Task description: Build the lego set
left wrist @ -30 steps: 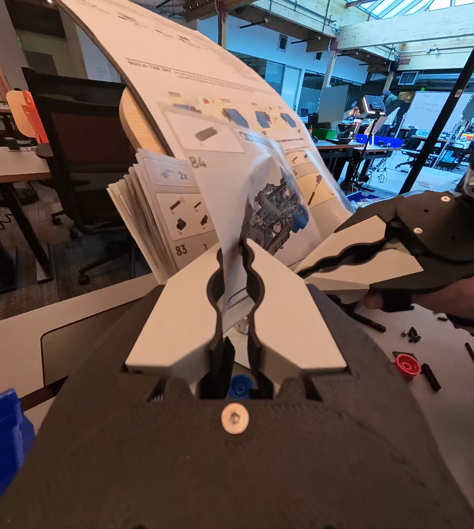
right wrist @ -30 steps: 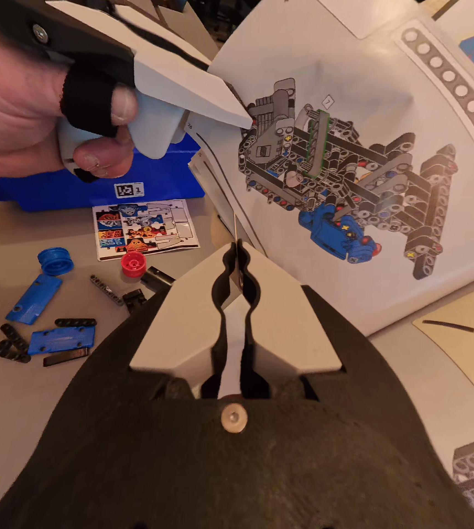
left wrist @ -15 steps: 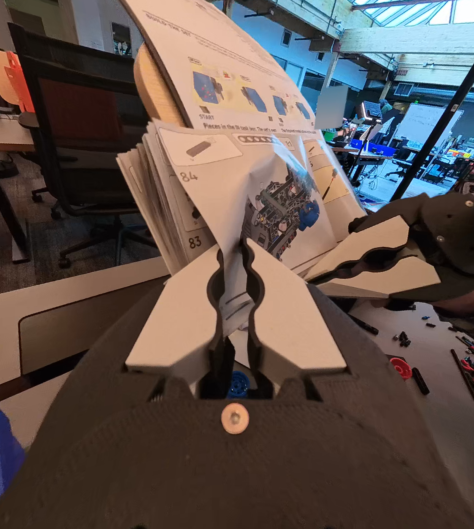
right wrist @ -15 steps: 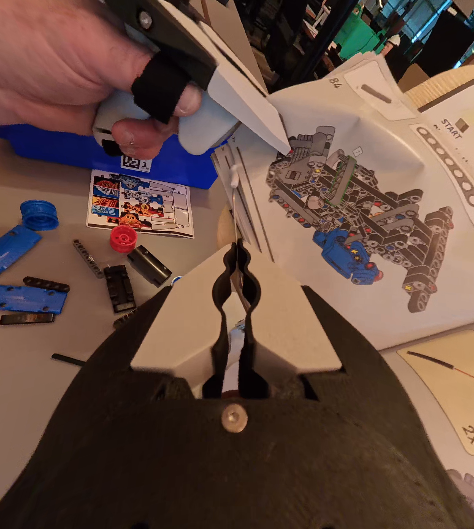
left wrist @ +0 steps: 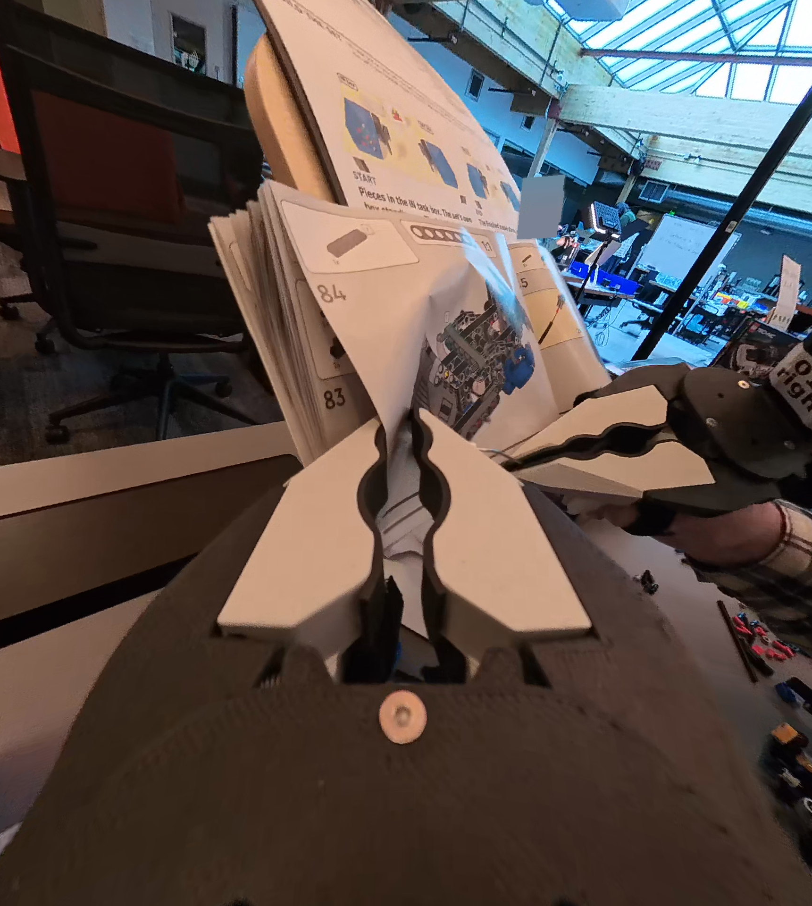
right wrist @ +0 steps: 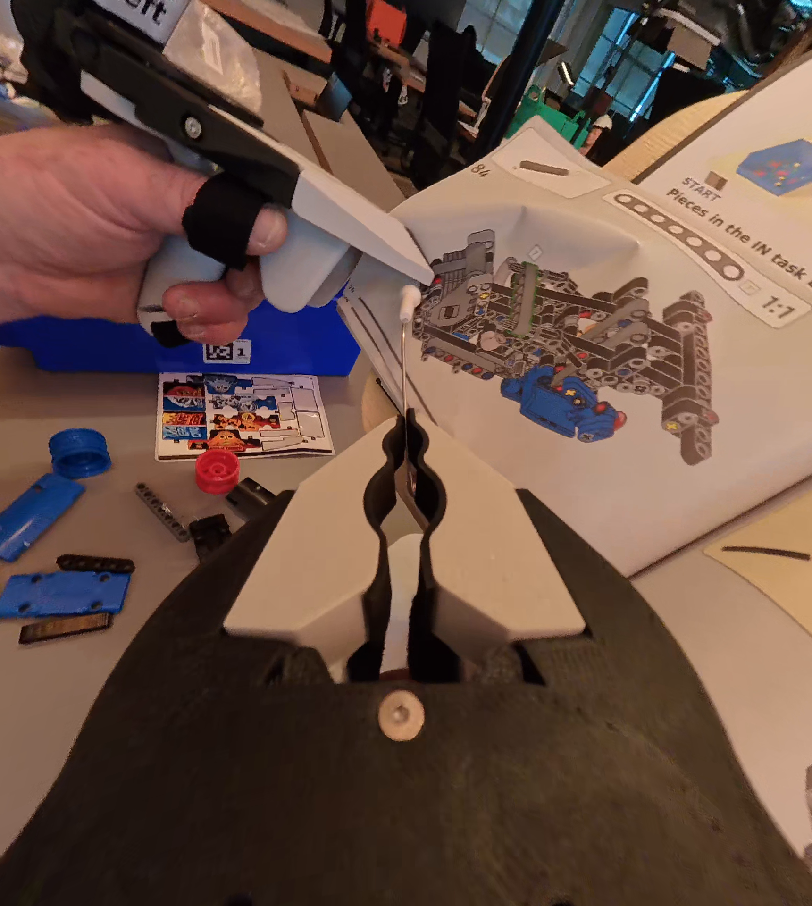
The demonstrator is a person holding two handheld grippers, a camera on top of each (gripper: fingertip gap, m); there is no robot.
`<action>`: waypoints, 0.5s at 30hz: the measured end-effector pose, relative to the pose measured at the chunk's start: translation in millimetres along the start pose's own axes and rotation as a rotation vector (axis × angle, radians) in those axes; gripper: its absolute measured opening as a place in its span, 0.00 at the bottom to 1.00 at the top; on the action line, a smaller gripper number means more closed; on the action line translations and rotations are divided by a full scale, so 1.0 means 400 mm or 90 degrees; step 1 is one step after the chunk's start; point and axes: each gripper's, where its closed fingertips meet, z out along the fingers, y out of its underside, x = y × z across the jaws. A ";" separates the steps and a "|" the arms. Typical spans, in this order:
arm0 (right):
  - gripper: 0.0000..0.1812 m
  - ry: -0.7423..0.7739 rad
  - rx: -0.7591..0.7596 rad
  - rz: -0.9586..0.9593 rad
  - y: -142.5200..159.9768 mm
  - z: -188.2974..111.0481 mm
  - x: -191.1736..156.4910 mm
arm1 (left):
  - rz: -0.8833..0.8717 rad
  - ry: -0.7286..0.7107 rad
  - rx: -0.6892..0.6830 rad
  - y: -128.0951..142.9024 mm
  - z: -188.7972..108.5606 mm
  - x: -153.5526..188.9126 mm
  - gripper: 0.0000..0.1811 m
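Build barely begun: parts [right wrist: 60, 591] loose on desk [right wrist: 75, 735]. Left hand-held gripper [left wrist: 401, 426] pinches manual [right wrist: 590, 392] page; right hand-held gripper [right wrist: 406, 424] pinches thin wire pin [right wrist: 404, 353].

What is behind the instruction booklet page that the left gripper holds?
Behind the page pinched by the left gripper: more fanned pages, then a printed sheet on a wooden board. Their covered parts stay hidden.

Booklet page [right wrist: 590, 490]: thin paper, slight sheen, creased. Tool [right wrist: 406, 426]: matt grey plastic fingers [right wrist: 325, 539], rough black printed body, shiny metal screw [right wrist: 400, 718]. Table [right wrist: 51, 735]: smooth matt. Blue bricks [right wrist: 63, 593]: glossy plastic.
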 end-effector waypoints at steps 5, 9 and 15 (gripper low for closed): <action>0.00 0.021 -0.012 0.045 0.002 0.001 0.003 | -0.006 -0.016 0.004 0.003 -0.012 -0.006 0.03; 0.15 0.030 0.006 0.058 -0.025 -0.042 0.015 | 0.012 -0.062 0.021 -0.009 -0.040 -0.019 0.11; 0.09 0.108 -0.072 0.069 0.017 -0.145 0.099 | 0.052 -0.100 0.023 -0.019 -0.072 -0.012 0.12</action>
